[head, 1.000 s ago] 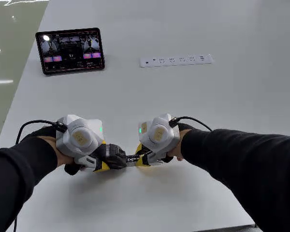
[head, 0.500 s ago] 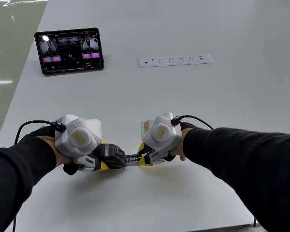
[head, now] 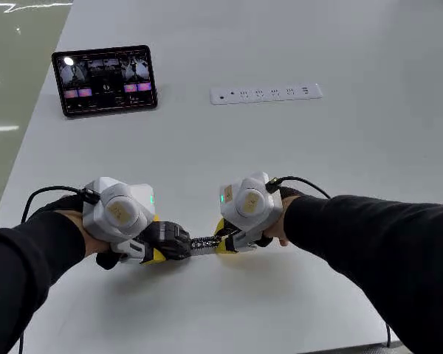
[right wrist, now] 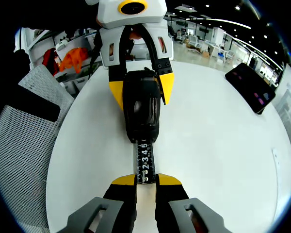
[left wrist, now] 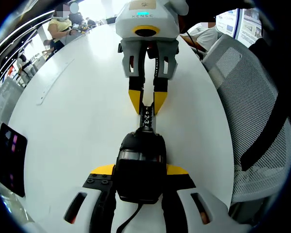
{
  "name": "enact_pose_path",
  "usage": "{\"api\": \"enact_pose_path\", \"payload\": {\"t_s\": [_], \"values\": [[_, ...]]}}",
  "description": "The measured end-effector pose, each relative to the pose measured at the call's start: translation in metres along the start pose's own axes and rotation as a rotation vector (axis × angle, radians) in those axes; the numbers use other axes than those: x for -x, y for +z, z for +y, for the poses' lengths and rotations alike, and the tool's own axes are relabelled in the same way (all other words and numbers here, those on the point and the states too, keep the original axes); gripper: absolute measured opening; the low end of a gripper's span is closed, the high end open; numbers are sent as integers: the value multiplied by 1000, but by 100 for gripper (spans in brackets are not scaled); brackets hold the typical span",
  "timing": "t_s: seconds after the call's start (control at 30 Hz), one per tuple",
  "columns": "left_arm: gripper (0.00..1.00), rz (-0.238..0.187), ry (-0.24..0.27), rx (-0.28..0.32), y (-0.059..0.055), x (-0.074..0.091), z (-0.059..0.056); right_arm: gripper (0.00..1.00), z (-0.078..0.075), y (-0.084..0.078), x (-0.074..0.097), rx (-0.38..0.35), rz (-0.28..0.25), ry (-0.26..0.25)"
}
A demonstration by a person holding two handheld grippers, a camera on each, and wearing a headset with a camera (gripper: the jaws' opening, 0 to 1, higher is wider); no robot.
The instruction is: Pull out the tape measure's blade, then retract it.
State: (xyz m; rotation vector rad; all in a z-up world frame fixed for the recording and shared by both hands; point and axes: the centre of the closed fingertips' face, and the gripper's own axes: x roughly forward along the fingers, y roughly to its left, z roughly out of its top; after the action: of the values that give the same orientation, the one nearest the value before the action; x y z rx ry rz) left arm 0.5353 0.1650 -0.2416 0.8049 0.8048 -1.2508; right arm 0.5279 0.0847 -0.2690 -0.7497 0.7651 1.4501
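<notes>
1. Since before, our right claw slid away; more blade shows.
2. It pinches that thin, flat, numbered strip.
3. Our left claw squeezes the chunky black tape measure between its tips.

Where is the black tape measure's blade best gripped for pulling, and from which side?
At its free end, head-on, opposite the black case: the narrow numbered blade leaves the case straight, so the right gripper, aligned with it, can pull along its length.

Near edge of the table
Tape measure in left gripper, blade running right into right gripper; tablet far left, power strip to its right.
</notes>
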Motion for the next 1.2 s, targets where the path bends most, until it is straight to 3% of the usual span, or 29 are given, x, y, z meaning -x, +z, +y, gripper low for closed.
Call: {"api": "enact_pose_path", "payload": {"t_s": [1.2], "values": [[31,1,-2,-6,0,-1,0,10,0,-21,14,-29,14,-9]]}}
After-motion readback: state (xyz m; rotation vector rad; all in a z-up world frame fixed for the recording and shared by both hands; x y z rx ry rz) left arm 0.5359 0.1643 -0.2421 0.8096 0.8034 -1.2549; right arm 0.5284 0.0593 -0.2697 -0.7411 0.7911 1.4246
